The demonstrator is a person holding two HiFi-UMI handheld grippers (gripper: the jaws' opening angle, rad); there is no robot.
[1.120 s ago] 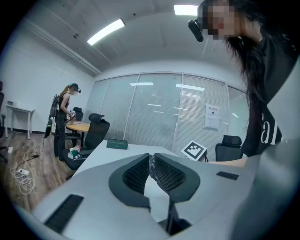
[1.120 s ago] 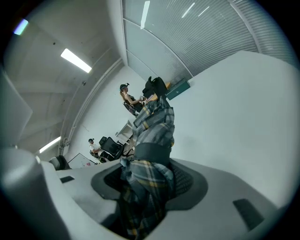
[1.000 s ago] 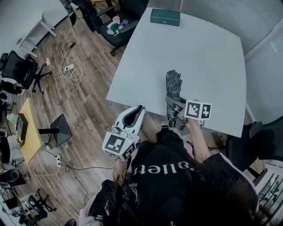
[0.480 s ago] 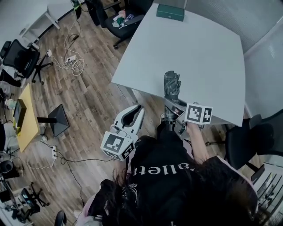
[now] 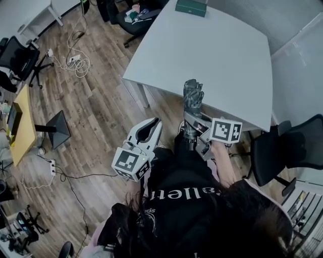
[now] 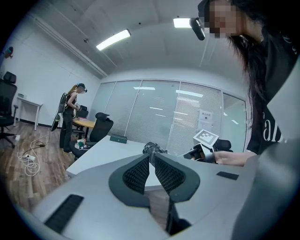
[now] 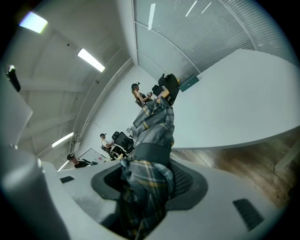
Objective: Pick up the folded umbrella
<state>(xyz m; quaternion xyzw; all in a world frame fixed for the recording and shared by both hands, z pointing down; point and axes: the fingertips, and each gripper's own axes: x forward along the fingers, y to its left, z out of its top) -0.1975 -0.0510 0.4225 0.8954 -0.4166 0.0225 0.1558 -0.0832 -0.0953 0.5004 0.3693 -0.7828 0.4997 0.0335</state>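
Observation:
The folded umbrella (image 5: pixel 193 97), dark plaid fabric with a strap round it, is off the table, and my right gripper (image 5: pixel 194 125) is shut on its lower part. In the right gripper view the umbrella (image 7: pixel 153 133) fills the space between the jaws and sticks out ahead, pointing up. My left gripper (image 5: pixel 150 128) hangs to the left over the wooden floor, shut with nothing in it. In the left gripper view its pads (image 6: pixel 138 171) meet at the tips, and the umbrella (image 6: pixel 153 148) shows just beyond them.
The white table (image 5: pixel 222 55) stands ahead with a green box (image 5: pixel 191 6) at its far edge. A black office chair (image 5: pixel 290 151) is at the right and another chair (image 5: pixel 132 17) at the table's far left. Cables and a power strip (image 5: pixel 70 60) lie on the floor. People stand in the background.
Both grippers have drawn back from the table together. The umbrella, once over the tabletop near its front edge, now hangs at that edge and over the floor, still gripped.

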